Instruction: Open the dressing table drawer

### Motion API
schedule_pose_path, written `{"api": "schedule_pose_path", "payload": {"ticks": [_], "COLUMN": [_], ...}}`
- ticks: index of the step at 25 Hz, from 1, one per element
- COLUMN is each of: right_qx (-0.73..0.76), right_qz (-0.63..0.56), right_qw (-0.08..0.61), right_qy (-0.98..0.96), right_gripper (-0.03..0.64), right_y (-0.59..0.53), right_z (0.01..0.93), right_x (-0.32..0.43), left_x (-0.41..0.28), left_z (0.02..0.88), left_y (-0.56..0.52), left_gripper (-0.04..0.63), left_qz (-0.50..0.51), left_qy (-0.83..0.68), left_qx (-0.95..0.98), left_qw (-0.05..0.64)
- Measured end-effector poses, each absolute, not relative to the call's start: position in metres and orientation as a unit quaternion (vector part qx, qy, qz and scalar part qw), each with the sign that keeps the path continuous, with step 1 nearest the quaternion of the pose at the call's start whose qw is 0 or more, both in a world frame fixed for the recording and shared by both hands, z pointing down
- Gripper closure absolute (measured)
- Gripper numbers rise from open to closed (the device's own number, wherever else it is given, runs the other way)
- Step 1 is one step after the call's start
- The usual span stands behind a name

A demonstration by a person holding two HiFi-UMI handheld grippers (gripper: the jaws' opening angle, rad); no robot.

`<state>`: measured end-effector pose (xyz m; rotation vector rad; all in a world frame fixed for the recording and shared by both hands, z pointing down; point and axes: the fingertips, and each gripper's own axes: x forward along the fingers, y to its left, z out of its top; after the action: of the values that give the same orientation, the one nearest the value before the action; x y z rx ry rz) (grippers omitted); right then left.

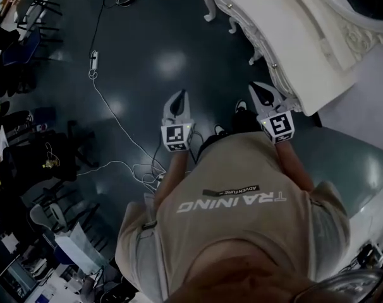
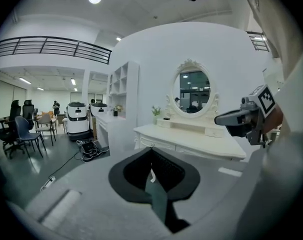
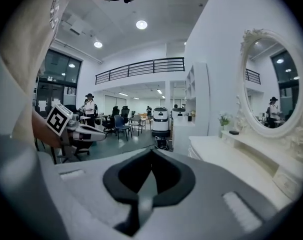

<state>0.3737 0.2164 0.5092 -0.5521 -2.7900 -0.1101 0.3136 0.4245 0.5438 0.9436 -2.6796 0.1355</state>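
The white dressing table (image 1: 286, 30) stands at the upper right in the head view, with small knobs along its carved front edge. In the left gripper view the table (image 2: 201, 143) sits ahead under an oval mirror (image 2: 194, 90), and its drawer front (image 2: 164, 144) faces me. My left gripper (image 1: 179, 95) hangs over the dark floor, well left of the table, its jaws together and holding nothing. My right gripper (image 1: 258, 87) is close to the table's near corner without touching it, shut and holding nothing. In the right gripper view the table (image 3: 241, 166) runs along the right.
A power strip (image 1: 94, 60) and its white cable lie on the floor to the left. Office chairs (image 1: 24, 17) and clutter line the left edge. White machines (image 2: 77, 119) and a white shelf unit (image 2: 122, 96) stand beyond the table. A person (image 3: 89, 106) stands far off.
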Motion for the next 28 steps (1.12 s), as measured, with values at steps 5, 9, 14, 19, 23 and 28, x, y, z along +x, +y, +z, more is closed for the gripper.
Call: {"api": "schedule_pose_path", "payload": {"ticks": [5,9,14,19,23,28], "right_qx": [-0.218,-0.231,-0.251,-0.255,-0.263,-0.235], "right_qz": [-0.081,-0.066,-0.041,-0.045,-0.043,-0.052], "right_qw": [0.168,0.174,0.158,0.148,0.172,0.194], "right_qy": [-0.958,-0.955,-0.954,-0.954,-0.948,-0.951], "right_gripper": [0.614,0.614,0.614,0.614,0.614,0.614], "right_y": [0.181,0.158,0.141,0.109,0.106,0.112], "right_z": [0.523,0.554,0.568,0.575,0.582,0.594], "right_x": [0.305,0.245,0.150,0.077,0.048,0.019], "left_x": [0.247,0.188,0.100,0.032,-0.007,-0.039], "left_z": [0.544,0.557,0.550,0.548,0.542,0.550], "left_y": [0.382,0.361,0.348,0.307,0.303,0.301], "left_gripper": [0.588,0.588,0.588,0.588,0.588,0.588], "left_qz": [0.040,0.046,0.038,0.057,0.049,0.115], "left_qy": [-0.930,-0.932,-0.942,-0.944,-0.940,-0.917], "left_qx": [0.325,0.312,0.285,0.287,0.298,0.358], "left_qw": [0.168,0.181,0.175,0.154,0.158,0.136]}}
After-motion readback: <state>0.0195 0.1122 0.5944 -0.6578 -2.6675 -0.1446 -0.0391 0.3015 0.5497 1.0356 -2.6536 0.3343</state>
